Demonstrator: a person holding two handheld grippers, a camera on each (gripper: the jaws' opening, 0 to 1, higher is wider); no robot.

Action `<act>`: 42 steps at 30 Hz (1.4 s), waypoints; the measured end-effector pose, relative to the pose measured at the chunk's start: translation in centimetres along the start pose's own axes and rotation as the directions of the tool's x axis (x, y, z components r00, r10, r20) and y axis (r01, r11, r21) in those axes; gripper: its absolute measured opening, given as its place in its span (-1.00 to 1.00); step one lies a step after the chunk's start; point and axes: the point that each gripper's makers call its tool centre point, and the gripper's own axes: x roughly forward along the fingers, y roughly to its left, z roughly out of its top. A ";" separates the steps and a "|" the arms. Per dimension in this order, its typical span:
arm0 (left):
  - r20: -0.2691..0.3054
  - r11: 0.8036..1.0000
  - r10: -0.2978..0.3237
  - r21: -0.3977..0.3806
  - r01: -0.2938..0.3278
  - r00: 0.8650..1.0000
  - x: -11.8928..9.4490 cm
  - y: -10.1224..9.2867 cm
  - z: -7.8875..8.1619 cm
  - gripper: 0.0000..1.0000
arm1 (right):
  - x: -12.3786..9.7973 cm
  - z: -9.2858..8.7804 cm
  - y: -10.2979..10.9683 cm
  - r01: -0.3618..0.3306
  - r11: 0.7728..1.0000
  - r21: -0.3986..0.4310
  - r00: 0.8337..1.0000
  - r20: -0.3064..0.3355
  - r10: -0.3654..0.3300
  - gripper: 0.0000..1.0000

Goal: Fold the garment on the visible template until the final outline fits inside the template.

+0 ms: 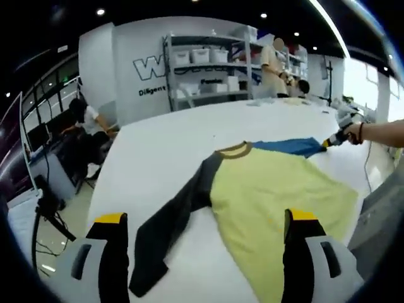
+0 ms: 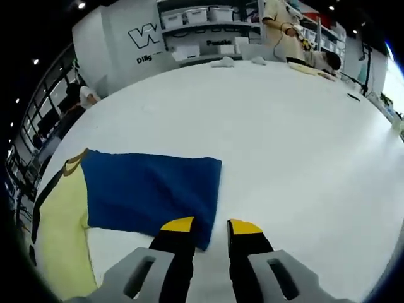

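A long-sleeved garment lies flat on the white table (image 2: 284, 126). Its body is yellow (image 1: 278, 189), with a mustard collar (image 1: 233, 150), a dark grey sleeve (image 1: 170, 227) stretched toward me and a blue sleeve (image 1: 287, 146) on the far side. My left gripper (image 1: 205, 218) hangs open above the near part, jaws wide apart and holding nothing. My right gripper (image 1: 331, 142) is at the blue sleeve's end. In the right gripper view the blue sleeve (image 2: 148, 186) lies flat, its corner beside the left finger of the right gripper (image 2: 211, 226), whose jaws stand slightly apart.
A person's forearm (image 1: 382, 131) reaches in from the right. Shelves with white bins (image 1: 208, 69) stand behind the table, with a person standing (image 1: 274, 63) beside them and another seated (image 1: 85, 123) at the left. Small white items (image 2: 224, 62) lie at the table's far edge.
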 end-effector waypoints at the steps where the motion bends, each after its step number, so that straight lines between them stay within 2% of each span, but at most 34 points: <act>1: 0.000 1.000 -0.009 0.002 0.009 1.000 -0.2 -0.2 0.0 0.98 | 0.1 0.0 0.1 -0.001 1.000 -0.011 1.000 0.000 0.001 -0.75; 3: -0.010 1.000 -0.022 0.000 0.022 1.000 -0.5 -0.6 -0.1 0.98 | 0.2 0.1 -0.1 0.008 0.997 -0.080 1.000 -0.004 -0.009 -0.78; 8: -0.012 1.000 -0.028 0.013 0.029 1.000 -1.6 -0.8 -0.1 0.97 | 0.3 0.1 0.3 0.018 0.991 -0.133 1.000 0.005 -0.017 -0.86; 11: -0.016 0.999 -0.040 0.016 0.040 0.999 -2.1 -0.8 -0.2 0.97 | 0.3 0.2 0.2 0.025 0.996 -0.090 1.000 0.010 -0.024 -1.00; 15: -0.032 0.999 -0.047 0.004 0.047 0.998 -2.6 -1.0 -0.7 0.96 | 0.4 0.4 0.4 0.019 0.999 -0.048 1.000 -0.009 -0.019 -1.00; 23: -0.063 0.995 -0.095 0.004 0.096 0.993 -3.0 -2.2 -1.3 0.98 | -0.5 1.6 0.4 0.012 1.000 0.018 1.000 0.010 -0.012 -1.00; 28: -0.048 0.991 -0.137 -0.016 0.136 0.989 -3.0 -3.0 -1.1 0.98 | -1.4 2.6 1.0 -0.005 1.000 0.011 1.000 0.027 0.005 -1.00; 34: -0.063 0.987 -0.162 -0.023 0.161 0.985 -3.0 -3.6 -1.7 0.98 | -2.7 4.3 2.3 -0.026 1.000 0.016 0.999 0.048 0.026 -1.00; 37: -0.069 0.986 -0.165 -0.031 0.163 0.984 -3.1 -3.7 -1.8 0.98 | -3.1 5.1 3.3 -0.043 0.999 0.002 0.998 0.054 0.043 -1.00; 39: -0.065 0.990 -0.140 -0.030 0.138 0.988 -3.1 -3.4 -1.7 0.99 | -3.4 5.6 3.8 -0.048 0.999 -0.012 0.997 0.059 0.049 -1.00; 42: -0.075 0.991 -0.135 -0.029 0.133 0.988 -3.4 -3.4 -1.7 0.99 | -3.7 6.2 4.7 -0.059 0.998 -0.028 0.996 0.071 0.061 -1.00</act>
